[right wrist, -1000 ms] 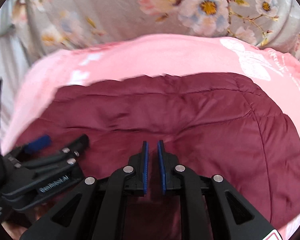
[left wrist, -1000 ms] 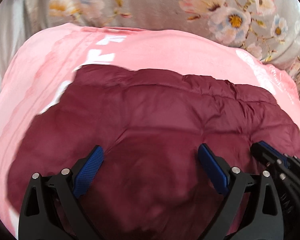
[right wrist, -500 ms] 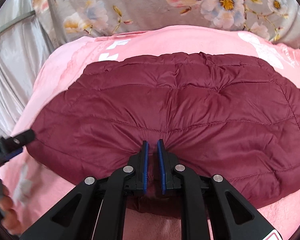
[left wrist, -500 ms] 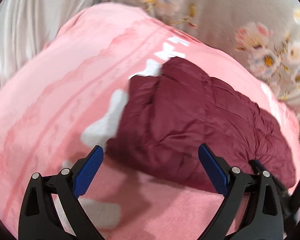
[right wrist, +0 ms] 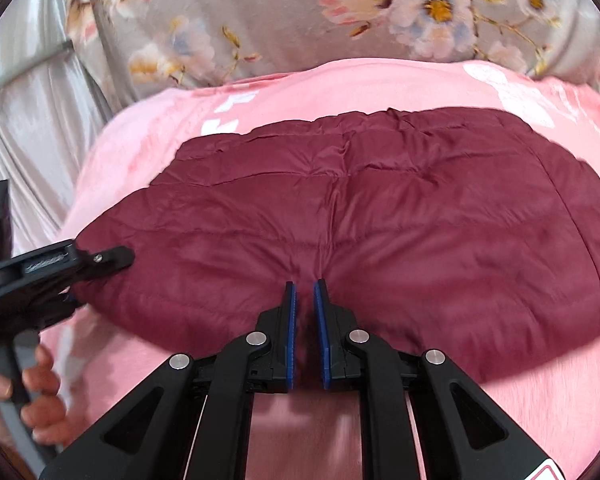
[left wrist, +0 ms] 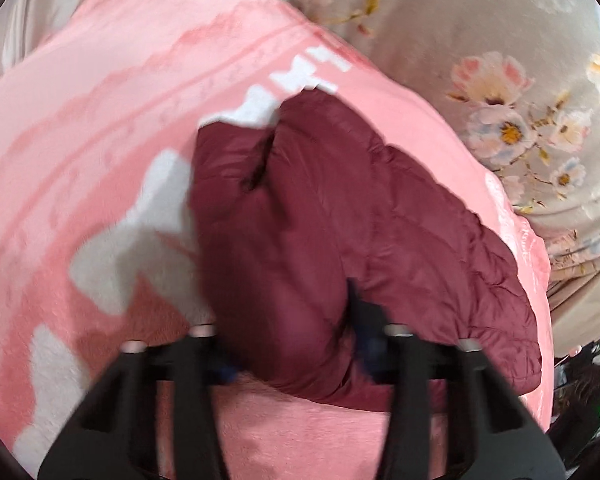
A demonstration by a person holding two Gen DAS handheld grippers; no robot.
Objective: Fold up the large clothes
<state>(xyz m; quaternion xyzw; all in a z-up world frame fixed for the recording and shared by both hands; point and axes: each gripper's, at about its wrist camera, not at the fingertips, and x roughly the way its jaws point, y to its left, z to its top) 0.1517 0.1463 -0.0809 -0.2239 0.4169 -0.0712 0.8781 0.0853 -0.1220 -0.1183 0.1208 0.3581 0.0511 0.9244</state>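
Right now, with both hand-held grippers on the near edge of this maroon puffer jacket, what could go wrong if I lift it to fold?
1. The right hand-held gripper pinches only a thin pucker of the maroon puffer jacket; slick fabric might slip out.
2. The left hand-held gripper has just been closing on a thick, bulging corner, so its hold may be shallow.
3. The pink blanket lies right under the edge and could get caught.

Ahead of my jaws I see a pink fleece blanket [right wrist: 340, 88] with white lettering, a grey floral sheet [right wrist: 280, 12] beyond it, and pale satin fabric [right wrist: 32, 128] far left.
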